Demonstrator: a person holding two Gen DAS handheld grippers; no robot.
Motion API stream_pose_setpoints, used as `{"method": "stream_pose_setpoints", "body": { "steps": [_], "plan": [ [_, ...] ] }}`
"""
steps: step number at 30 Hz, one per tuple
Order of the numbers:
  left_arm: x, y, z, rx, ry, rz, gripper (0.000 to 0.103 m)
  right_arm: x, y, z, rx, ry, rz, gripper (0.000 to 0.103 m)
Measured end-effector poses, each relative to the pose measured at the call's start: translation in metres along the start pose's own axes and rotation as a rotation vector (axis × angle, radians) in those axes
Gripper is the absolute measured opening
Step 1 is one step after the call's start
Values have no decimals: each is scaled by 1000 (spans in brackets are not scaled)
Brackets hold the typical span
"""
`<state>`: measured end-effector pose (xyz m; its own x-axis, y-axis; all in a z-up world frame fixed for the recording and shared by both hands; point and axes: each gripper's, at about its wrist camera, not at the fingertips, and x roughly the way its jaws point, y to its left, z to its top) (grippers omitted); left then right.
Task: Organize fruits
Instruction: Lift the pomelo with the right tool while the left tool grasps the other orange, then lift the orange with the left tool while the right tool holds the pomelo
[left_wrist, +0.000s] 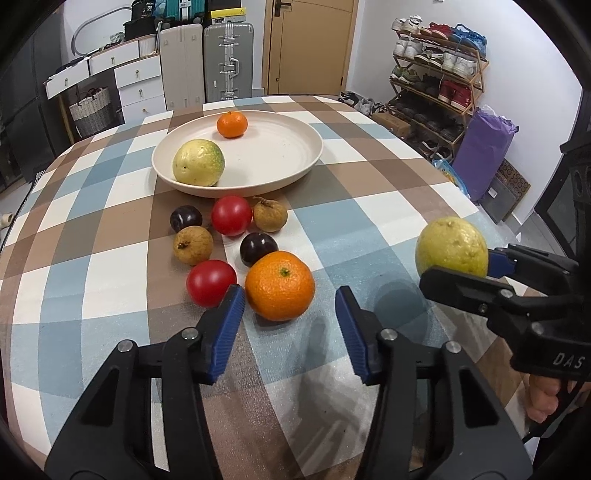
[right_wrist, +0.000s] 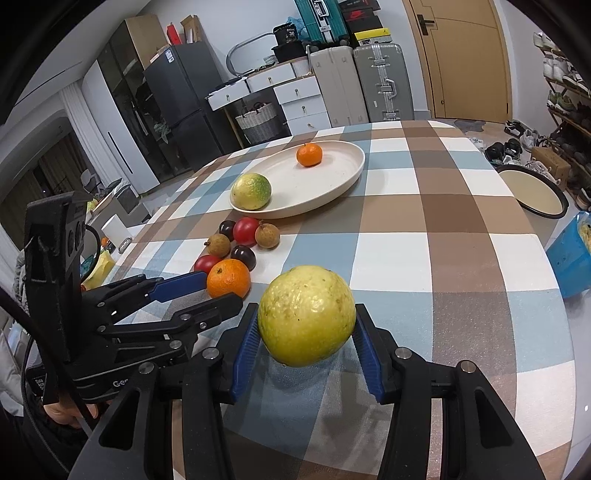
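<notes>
Pinching a pale yellow-green guava (right_wrist: 306, 314), speckled and dimpled, right tongs (right_wrist: 304, 345) held above the checked tabletop (right_wrist: 443, 229), left tongs (left_wrist: 290, 314) spread around, not touching, a glossy pitted orange (left_wrist: 279, 285) resting beside tomatoes, plums, longans, near a cream plate (left_wrist: 295, 147).

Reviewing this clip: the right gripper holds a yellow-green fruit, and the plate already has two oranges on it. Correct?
Not quite. The plate holds one orange and one yellow-green fruit, as the left wrist view shows. The right gripper does hold a yellow-green fruit.
</notes>
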<state>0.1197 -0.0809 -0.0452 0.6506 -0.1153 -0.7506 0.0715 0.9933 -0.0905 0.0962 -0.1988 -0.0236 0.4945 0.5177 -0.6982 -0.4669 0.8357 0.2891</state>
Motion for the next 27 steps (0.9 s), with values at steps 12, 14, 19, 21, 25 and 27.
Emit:
{"method": "stream_pose_setpoints", "body": {
  "steps": [12,14,19,21,25,27],
  "plan": [
    [13,3,7,-29,22,26,38,0,-3,0,10,3,7,50],
    [13,5,7,-32,26,-7,37,1,-3,0,13,4,9,50],
    [8,1,5,-16,11,-40,37,1,-5,0,13,2,1,50],
    [5,0,4,-14,3,-53,37,1,-5,0,13,-3,0,50],
    [-3,1,5,10,-7,-53,37,-1,-5,0,7,-18,1,50],
    [-8,4,6,12,-20,-55,37,-2,-4,0,1,-26,0,50]
  ]
}}
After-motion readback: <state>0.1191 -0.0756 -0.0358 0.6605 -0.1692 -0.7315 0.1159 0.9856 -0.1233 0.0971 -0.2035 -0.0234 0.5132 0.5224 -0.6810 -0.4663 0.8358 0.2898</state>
